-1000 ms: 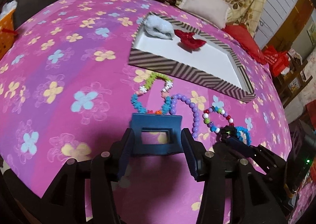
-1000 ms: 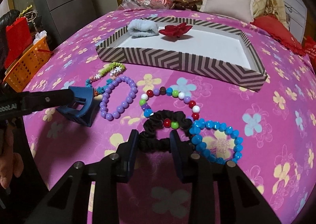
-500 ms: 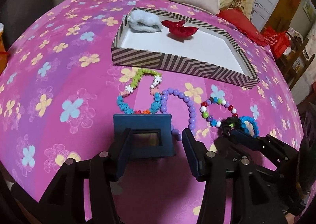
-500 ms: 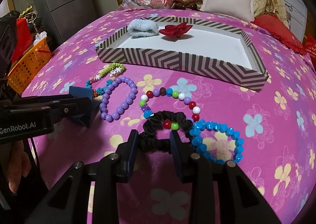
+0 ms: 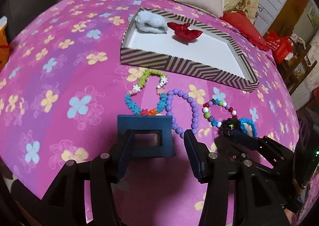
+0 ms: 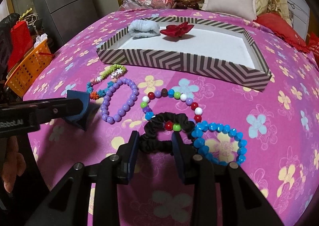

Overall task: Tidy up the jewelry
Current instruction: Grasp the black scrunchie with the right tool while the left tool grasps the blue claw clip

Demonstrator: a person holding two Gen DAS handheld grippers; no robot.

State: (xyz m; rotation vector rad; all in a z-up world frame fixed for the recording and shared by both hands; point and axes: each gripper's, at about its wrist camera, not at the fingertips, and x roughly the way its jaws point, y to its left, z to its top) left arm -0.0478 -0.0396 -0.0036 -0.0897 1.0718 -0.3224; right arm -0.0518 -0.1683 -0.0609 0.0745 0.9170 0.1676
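Black scrunchie [image 6: 159, 136]: on the pink flowered bed [image 6: 239, 106]; its near loop pinched between the right gripper's fingers
Right gripper [image 6: 154, 144]: pitched steeply down; jaws narrow, closed on the scrunchie
Left gripper [image 5: 155, 146]: also angled down; jaws wide and opening; blue hair claw [image 5: 145, 136] against its left finger, clear of the right one
Bracelets: purple bead bracelet [image 6: 119, 102] at 11 o'clock of the right gripper; blue bead bracelet [image 6: 219, 142] at 3 o'clock
Striped tray [image 6: 179, 62]: at 12 o'clock, beyond the bracelets
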